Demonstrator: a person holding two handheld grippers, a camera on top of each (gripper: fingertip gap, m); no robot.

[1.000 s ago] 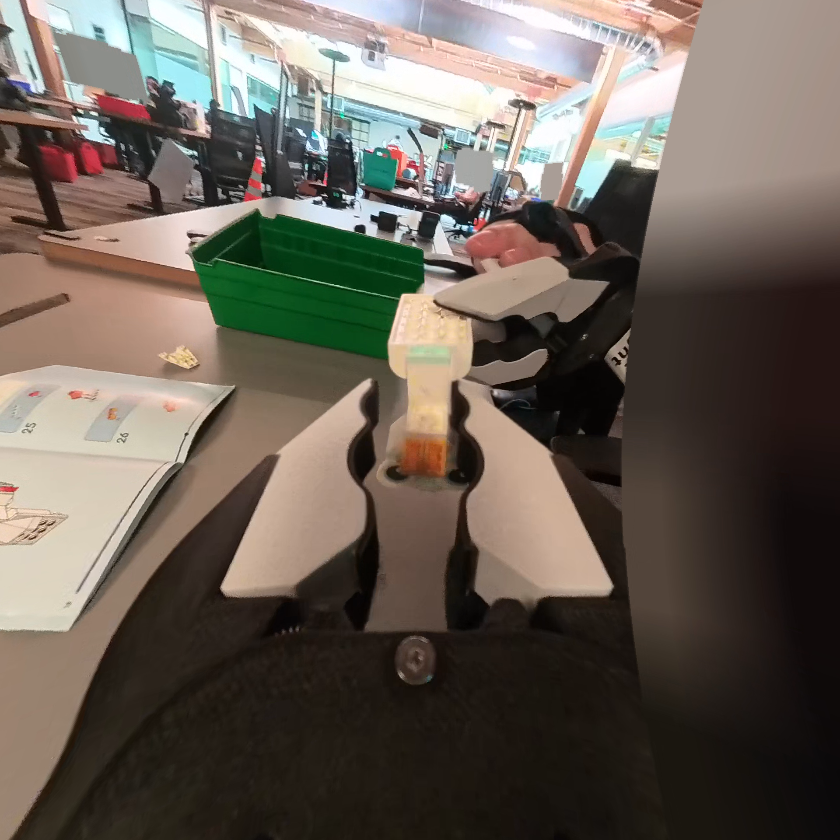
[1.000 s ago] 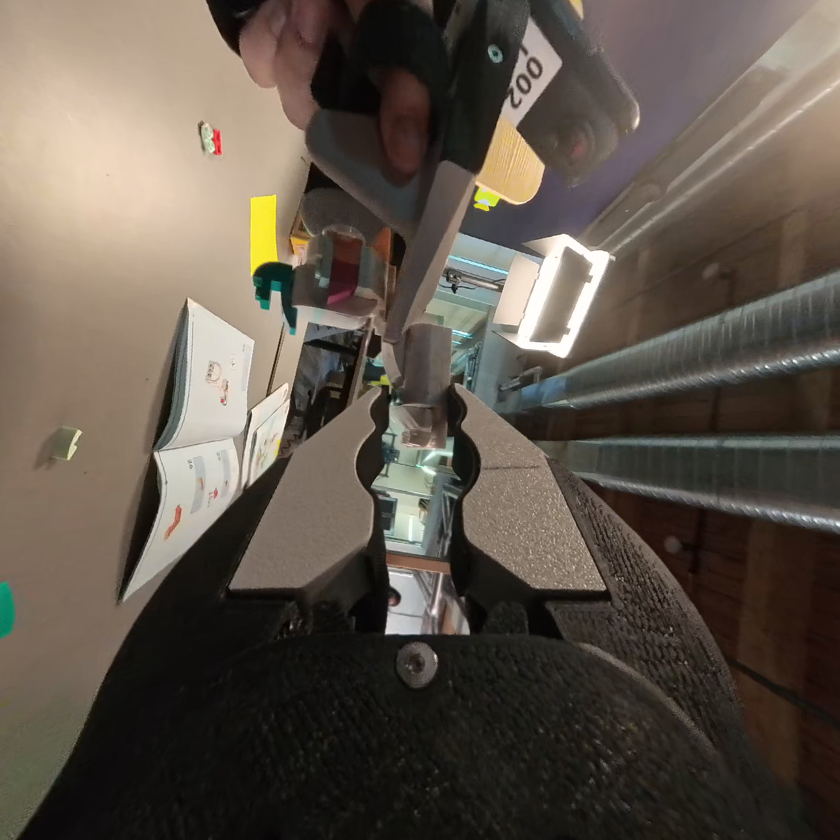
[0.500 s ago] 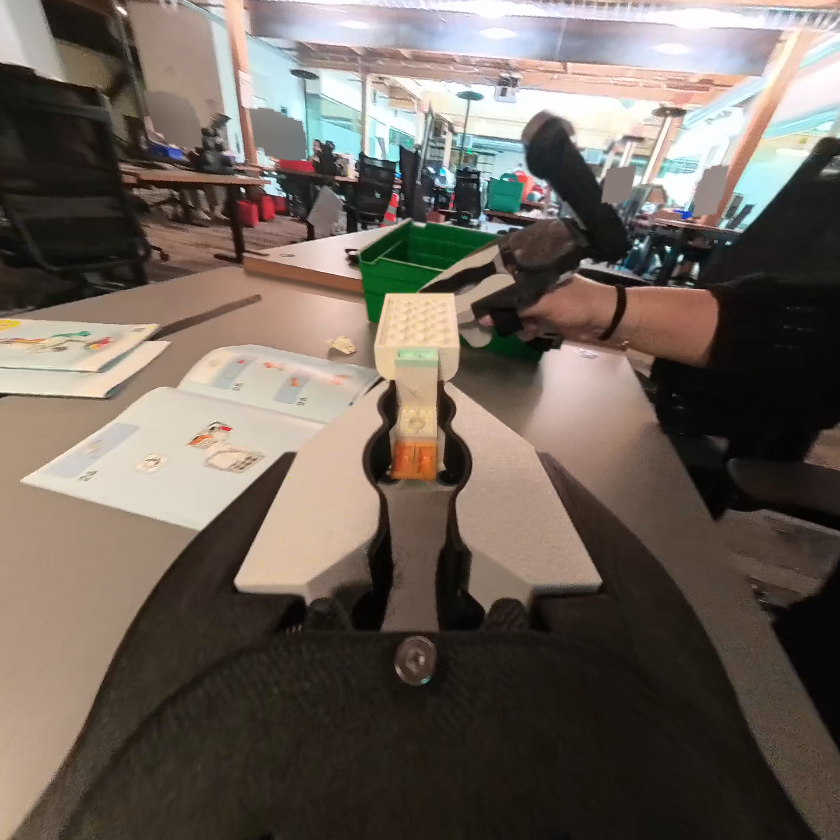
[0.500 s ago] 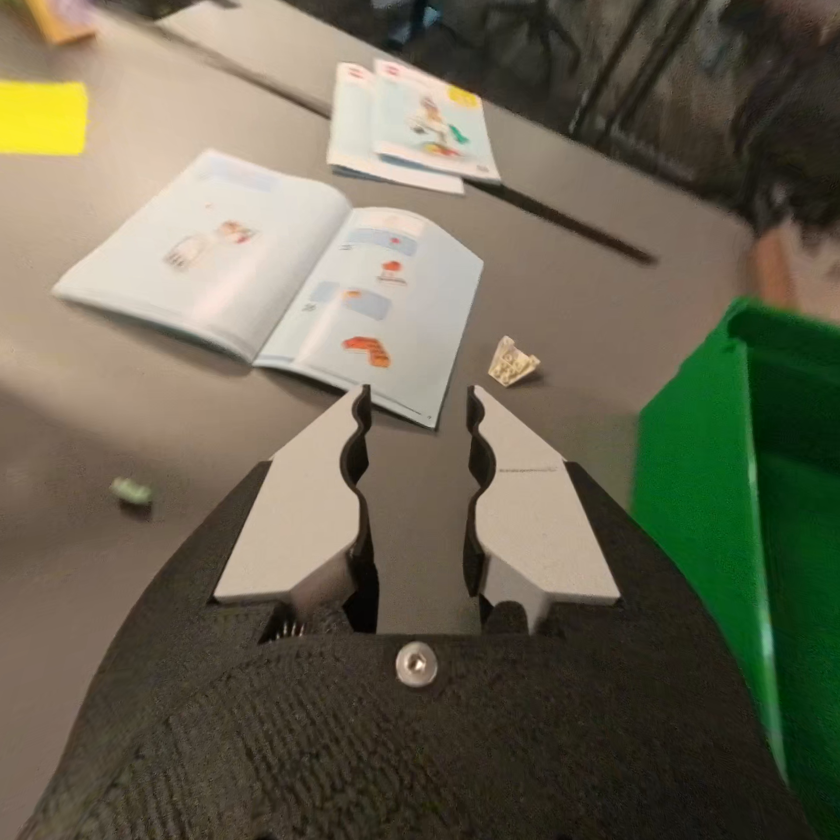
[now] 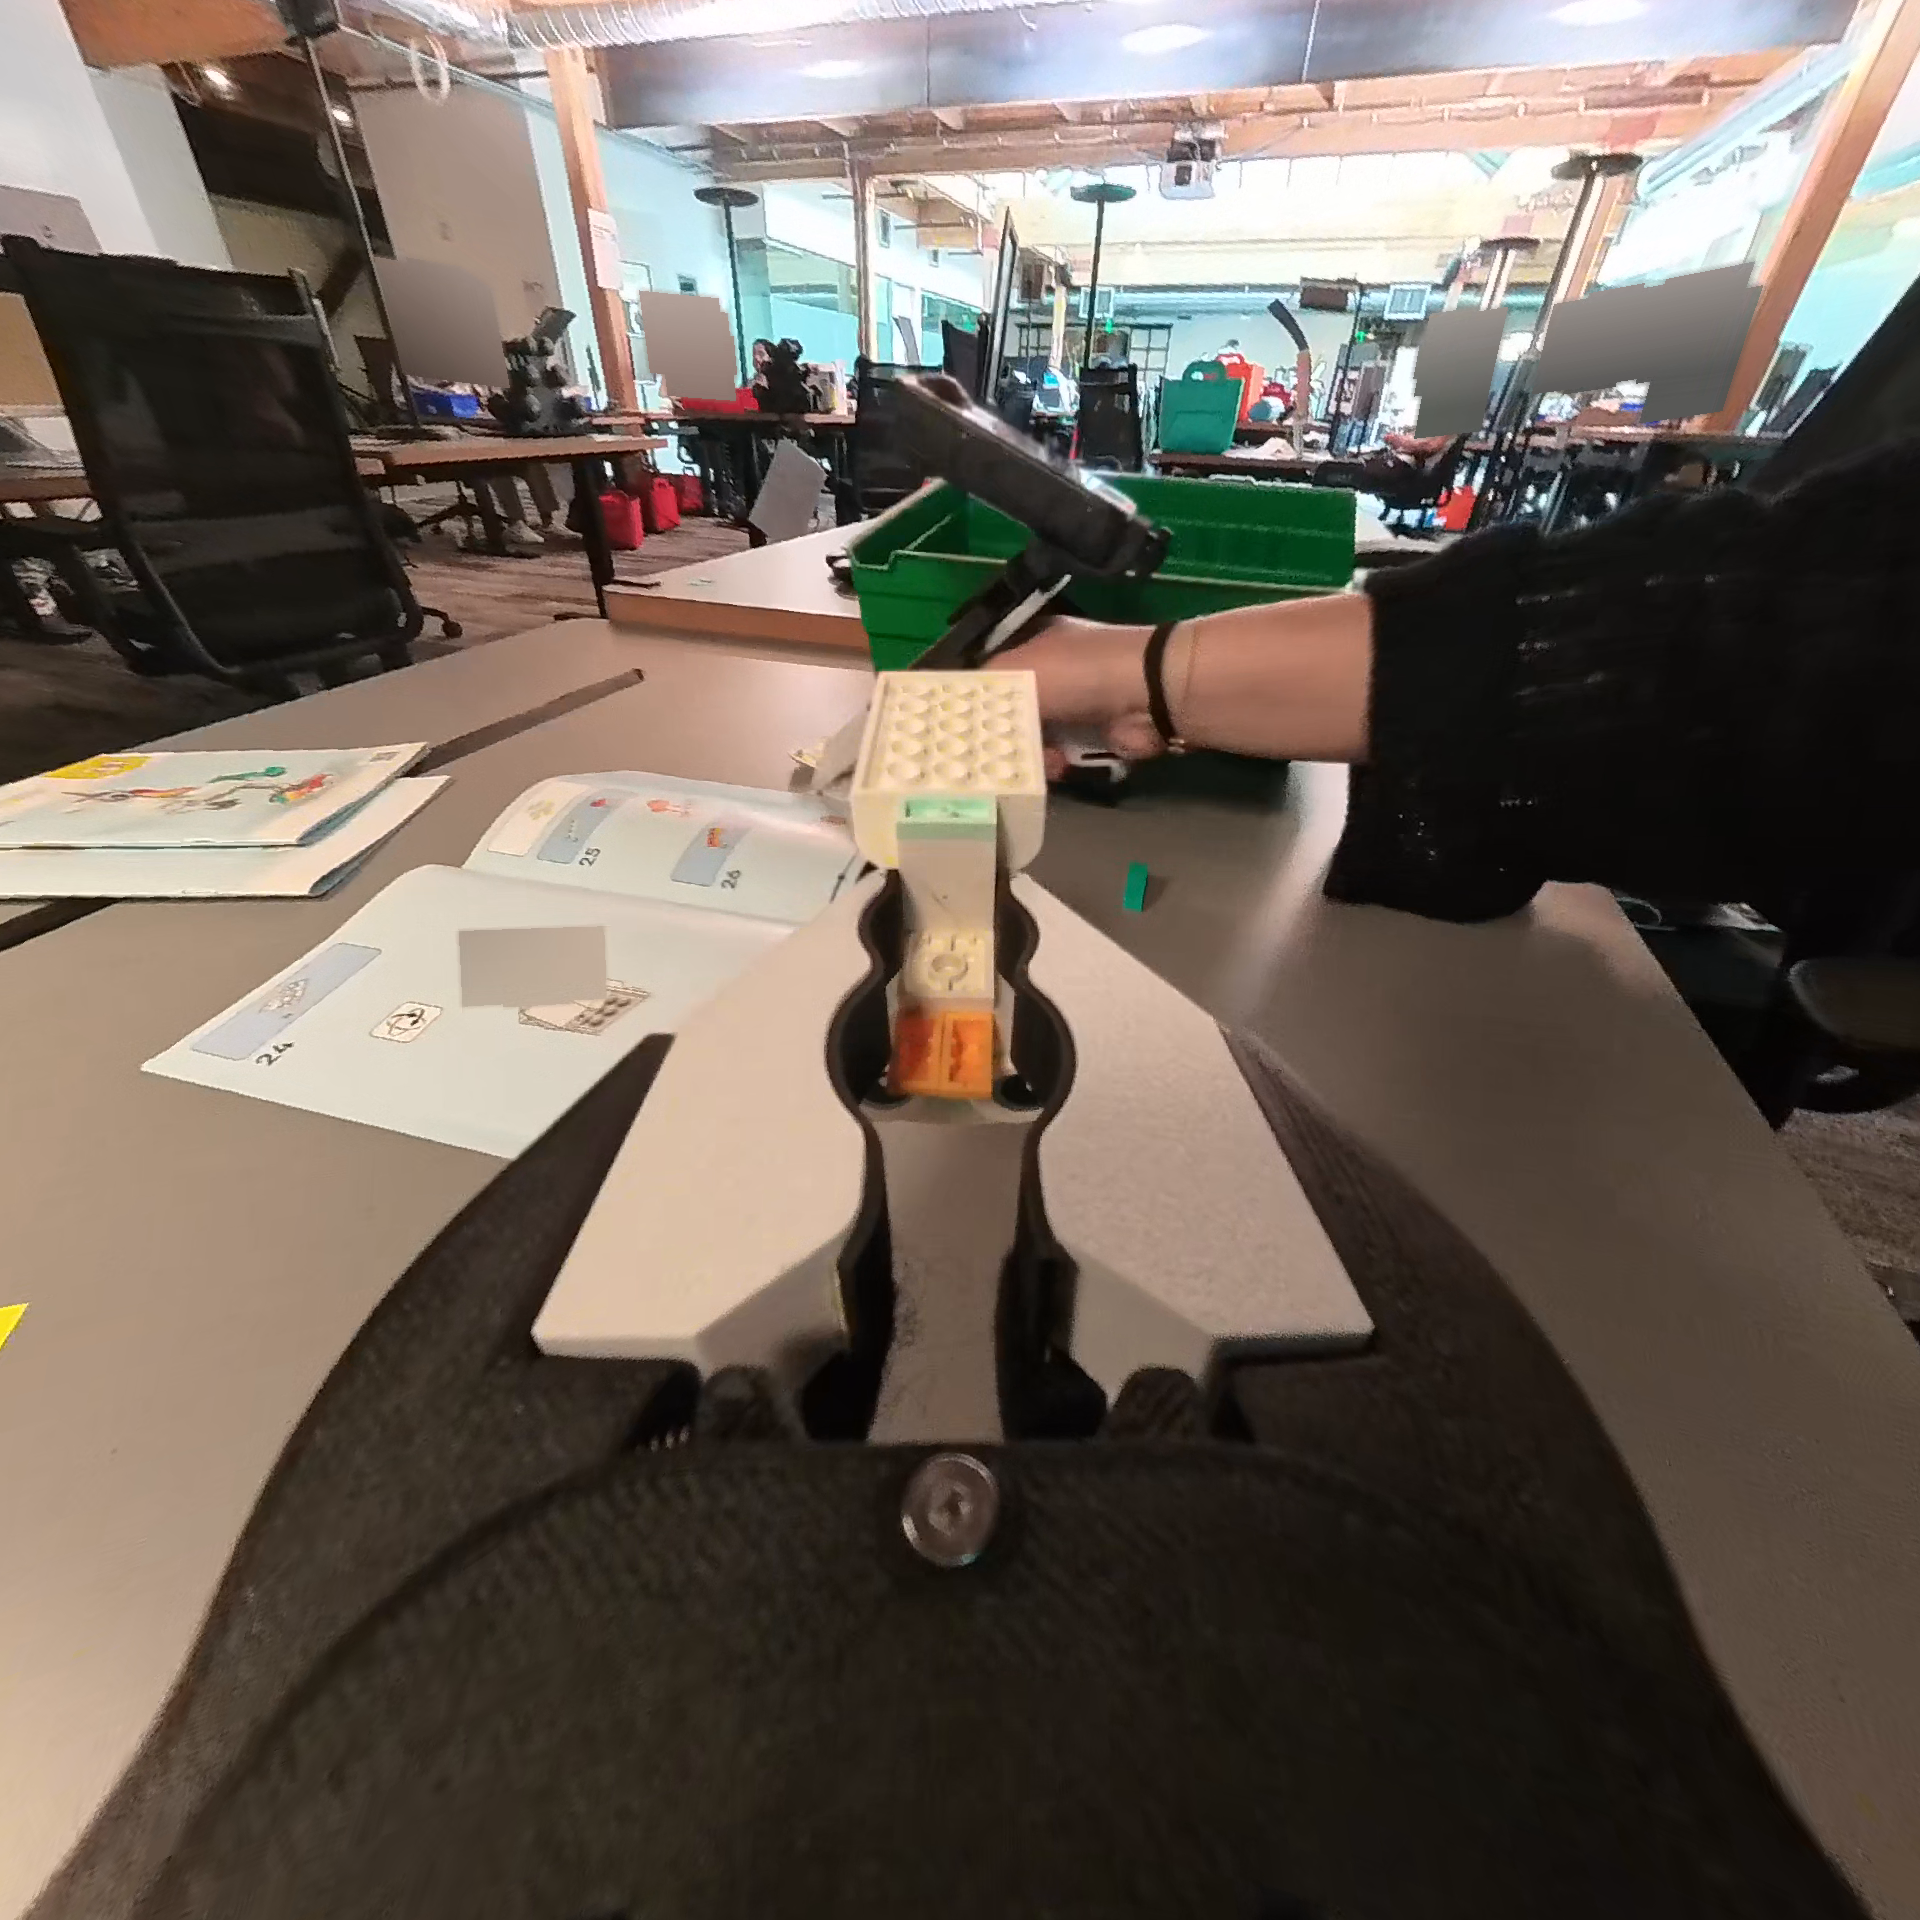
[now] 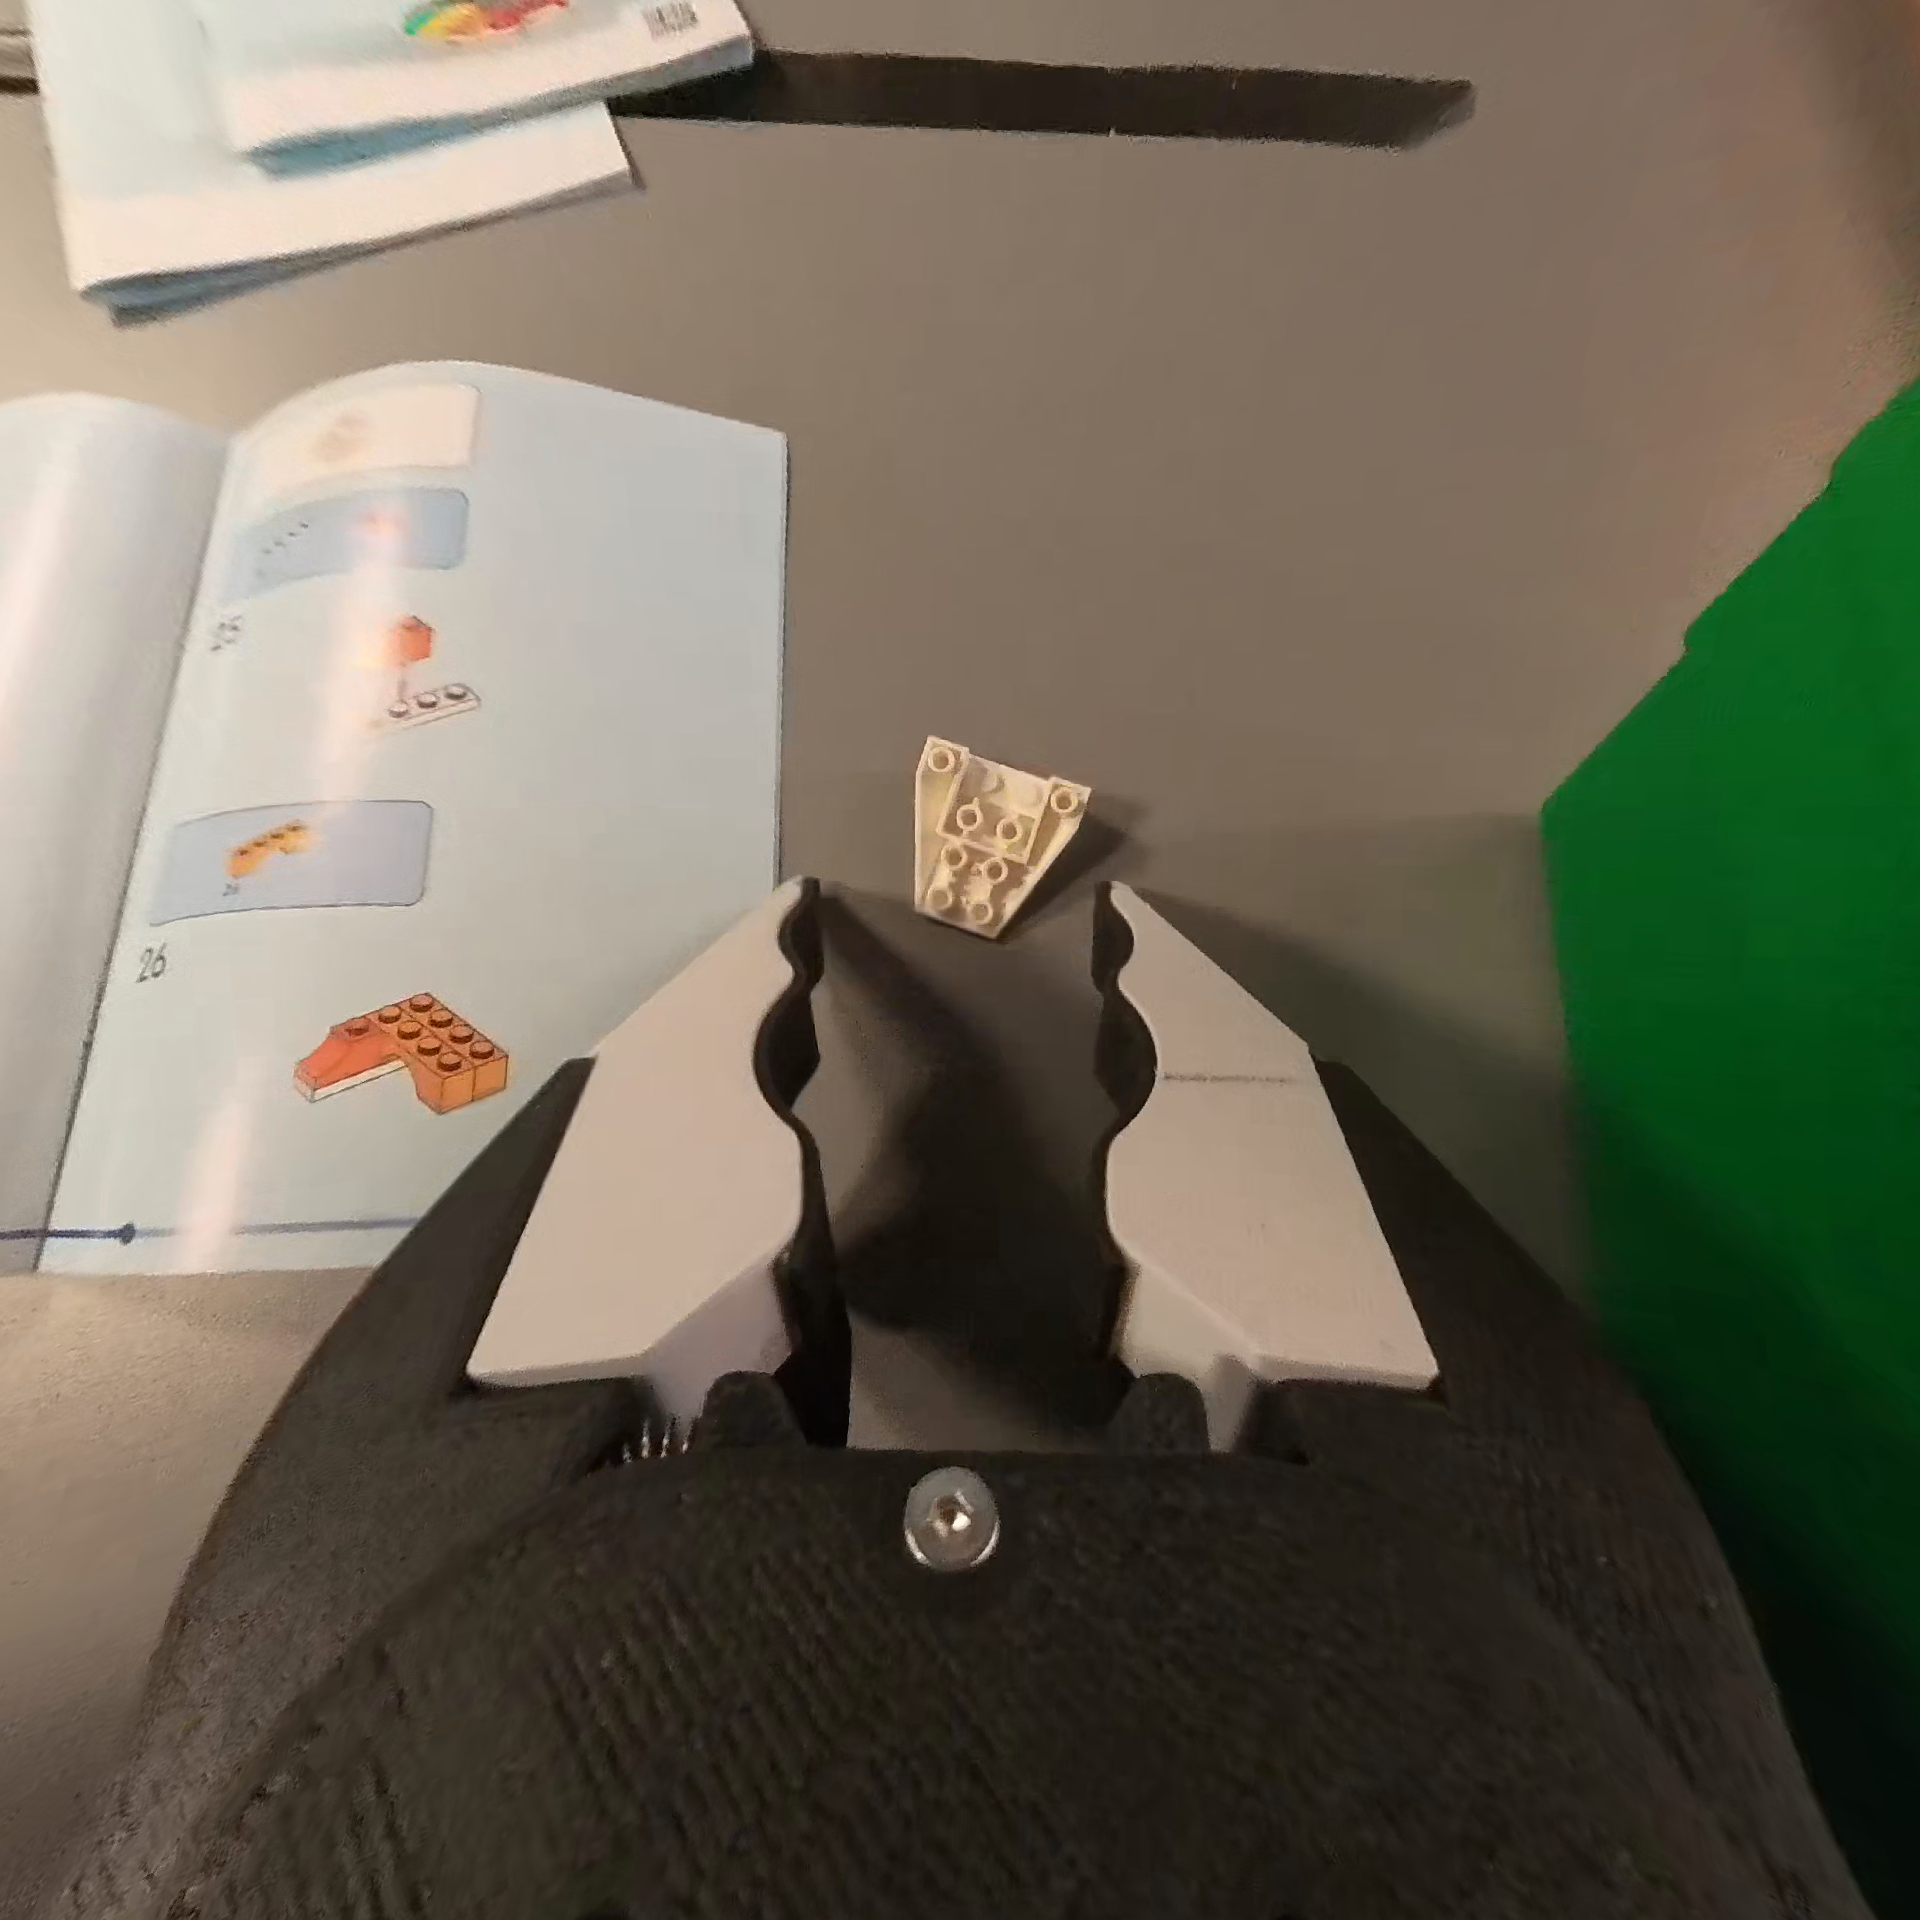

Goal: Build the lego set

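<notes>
- The left gripper (image 5: 951, 914) is clamped on the partly built lego model (image 5: 948, 831), jaws pinching its narrow white stem, held up above the grey table (image 5: 1351, 1039).
- That model carries a broad white studded plate on top, a pale green piece just beneath it, and an orange brick at the near end, tucked between the jaws.
- Over on the right, the right gripper (image 6: 956, 904) hangs low over the table with its jaws spread and nothing between them.
- Just beyond its tips lies a loose white wedge piece (image 6: 995, 840), studs up, flat on the table, untouched.
- The green bin (image 6: 1756, 935) stands close on the right side of that gripper; in the left wrist view it sits behind the person's hand (image 5: 1081, 686).
- The open instruction booklet (image 6: 416, 790) lies flat to the left of the wedge, near but not touching it.
- A closed booklet (image 5: 208, 821) lies farther off on the table, stacked on another.
- One small green piece (image 5: 1136, 889) sits alone on the table, to the right of the held model.
</notes>
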